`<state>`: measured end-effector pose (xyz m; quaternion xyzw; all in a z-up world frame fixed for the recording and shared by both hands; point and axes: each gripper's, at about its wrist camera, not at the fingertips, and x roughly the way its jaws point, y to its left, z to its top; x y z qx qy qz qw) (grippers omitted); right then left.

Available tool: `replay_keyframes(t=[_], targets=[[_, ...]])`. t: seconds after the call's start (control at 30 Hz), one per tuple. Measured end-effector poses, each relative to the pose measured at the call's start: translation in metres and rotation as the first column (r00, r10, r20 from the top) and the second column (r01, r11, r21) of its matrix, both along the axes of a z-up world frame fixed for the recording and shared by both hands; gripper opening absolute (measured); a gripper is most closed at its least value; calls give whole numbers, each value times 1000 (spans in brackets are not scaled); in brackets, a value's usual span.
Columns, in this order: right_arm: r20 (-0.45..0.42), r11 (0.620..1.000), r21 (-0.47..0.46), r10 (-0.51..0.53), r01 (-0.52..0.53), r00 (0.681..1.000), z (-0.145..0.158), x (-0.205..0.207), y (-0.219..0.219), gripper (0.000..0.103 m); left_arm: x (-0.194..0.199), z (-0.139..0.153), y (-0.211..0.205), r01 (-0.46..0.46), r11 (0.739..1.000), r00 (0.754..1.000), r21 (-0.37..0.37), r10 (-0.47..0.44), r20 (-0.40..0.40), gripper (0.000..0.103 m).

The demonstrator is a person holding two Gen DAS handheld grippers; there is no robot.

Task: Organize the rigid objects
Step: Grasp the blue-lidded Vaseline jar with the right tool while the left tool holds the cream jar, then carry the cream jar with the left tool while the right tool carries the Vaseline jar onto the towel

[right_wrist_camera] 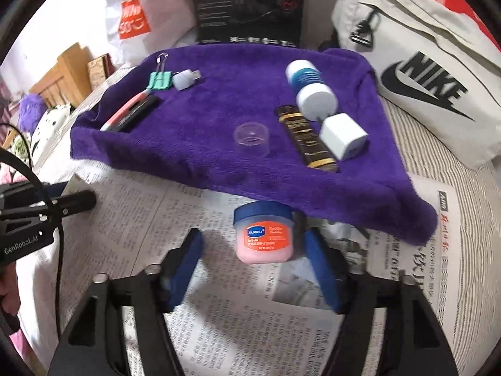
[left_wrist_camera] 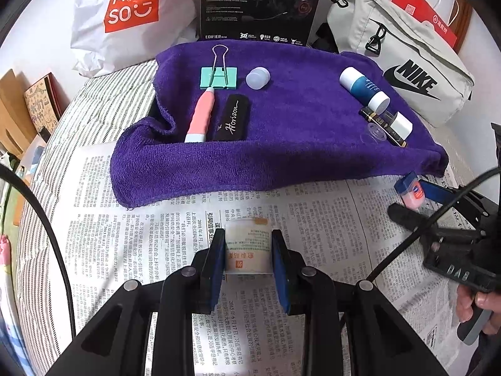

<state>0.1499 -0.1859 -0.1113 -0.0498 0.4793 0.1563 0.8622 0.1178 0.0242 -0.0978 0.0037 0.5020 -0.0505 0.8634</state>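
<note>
My left gripper (left_wrist_camera: pixel 249 238) is shut on a small white jar (left_wrist_camera: pixel 247 246) with an orange label, held just over the newspaper (left_wrist_camera: pixel 131 238). The right gripper (right_wrist_camera: pixel 253 235) is open, its blue pads (right_wrist_camera: pixel 184 263) standing either side of a pink lip-balm jar (right_wrist_camera: pixel 264 238) with a blue lid; neither pad presses on it, and the jar rests on the newspaper at the towel's near edge. Behind lies a purple towel (left_wrist_camera: pixel 281 150) carrying a mint binder clip (left_wrist_camera: pixel 218 77), a pink pen (left_wrist_camera: pixel 202 114), a black case (left_wrist_camera: pixel 232 118), a blue-white bottle (left_wrist_camera: pixel 363 89) and a white cube (right_wrist_camera: pixel 343 136).
A clear cap (right_wrist_camera: pixel 252 139) and a black-gold tube (right_wrist_camera: pixel 305 138) also lie on the towel. At the back stand a white shopping bag (left_wrist_camera: pixel 125 15), a black box (left_wrist_camera: pixel 260 3) and a grey Nike bag (left_wrist_camera: pixel 407 62). Striped bedding (left_wrist_camera: pixel 103 100) surrounds the newspaper.
</note>
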Motion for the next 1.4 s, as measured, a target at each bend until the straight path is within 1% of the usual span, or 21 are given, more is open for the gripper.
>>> replay_keyframes(t=[0.03, 0.13, 0.3, 0.4, 0.5, 0.53, 0.57, 0.6, 0.67, 0.7, 0.77, 0.87, 0.93, 1.17, 1.23, 1.33, 1.4], targets=[[8, 1000, -13, 11, -11, 1000, -1, -1, 4, 79, 0, 0, 0, 1, 1000, 1000, 0, -1, 1, 27], [22, 1000, -1, 1, -1, 1000, -2, -3, 5, 83, 0, 0, 0, -1, 1000, 1000, -3, 1, 5, 27], [39, 1000, 6, 18, -19, 999, -3, -5, 5, 83, -1, 0, 2, -4, 1000, 1000, -14, 4, 9, 27], [34, 999, 29, 29, -30, 999, -2, -5, 1, 83, -3, 0, 2, 3, 1000, 1000, -8, -3, 16, 27], [21, 999, 27, 29, -29, 999, 1, -4, -4, 73, -4, 0, 0, 4, 1000, 1000, -2, -4, 16, 27], [17, 999, 20, 29, -29, 999, 1, -4, -5, 66, -4, 0, 0, 5, 1000, 1000, 1, -5, 17, 27], [11, 999, 16, 28, -28, 1000, 2, -3, -7, 62, -4, 0, -1, 5, 1000, 1000, 2, -5, 17, 27], [1, 999, 17, 34, -34, 999, 3, -1, -9, 61, -4, 0, 0, 3, 1000, 1000, 0, -3, 17, 27], [-7, 999, 16, 31, -31, 999, 3, 1, -11, 55, -4, 0, 0, -7, 1000, 1000, -8, 7, 17, 27], [-8, 999, 12, 31, -30, 999, 3, 1, -11, 54, -4, 0, 0, -9, 1000, 1000, -12, 10, 17, 27], [-2, 999, -3, 41, -41, 999, 4, 0, -9, 48, -4, 0, 1, -12, 1000, 1000, -17, 12, 17, 27], [1, 999, -2, 55, -55, 999, 5, 2, -7, 39, -4, 0, 1, -11, 1000, 1000, -20, 12, 14, 27], [-4, 999, -2, 48, -48, 999, 5, 4, -6, 37, -3, 0, 1, -11, 1000, 1000, -22, 11, 11, 27], [-1, 998, -4, 67, -67, 998, 5, 4, -6, 37, 2, 0, 2, 10, 999, 1000, -31, -9, 7, 27], [-8, 998, -8, 65, -65, 998, 5, 5, -6, 37, 1, 0, 6, 4, 998, 1000, -62, -4, 11, 27], [-10, 998, -11, 65, -65, 998, 5, 5, -5, 37, 0, 0, 16, -4, 991, 1000, -133, 6, 14, 27], [-11, 998, -4, 61, -61, 998, 4, 5, -6, 37, 0, -1, 17, -7, 988, 1000, -153, 9, 12, 27]])
